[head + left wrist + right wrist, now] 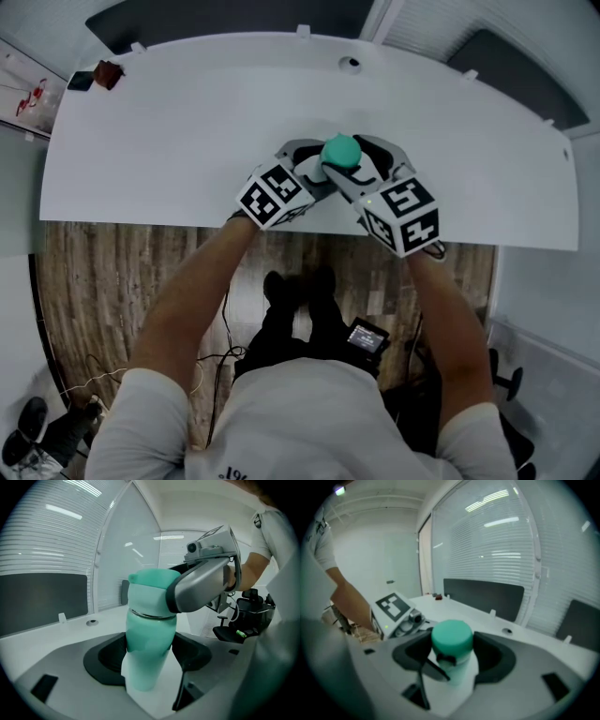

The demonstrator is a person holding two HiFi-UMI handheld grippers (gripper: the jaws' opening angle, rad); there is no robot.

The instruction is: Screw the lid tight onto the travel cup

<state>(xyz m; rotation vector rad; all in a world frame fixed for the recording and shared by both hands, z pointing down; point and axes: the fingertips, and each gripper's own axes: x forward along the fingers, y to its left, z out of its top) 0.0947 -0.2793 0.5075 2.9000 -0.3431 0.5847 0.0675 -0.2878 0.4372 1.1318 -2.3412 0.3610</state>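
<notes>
A wide, smooth white table (pixel 187 122) with a curved far edge is seen under both grippers. The left gripper (pixel 149 660), a grey moulded body with dark hollow pads, is closed on the travel cup (pixel 151 634). The cup's glossy mint-green, slightly tapered body is clamped upright between the two fingers (pixel 105 660). The right gripper (pixel 452 656) is closed on the lid (pixel 451 637), a round matte green cap with a flat top. The lid is pressed between its fingers (pixel 494 660) and is seated on the cup. A thin dark line (pixel 150 615) is seen where lid and body meet.
</notes>
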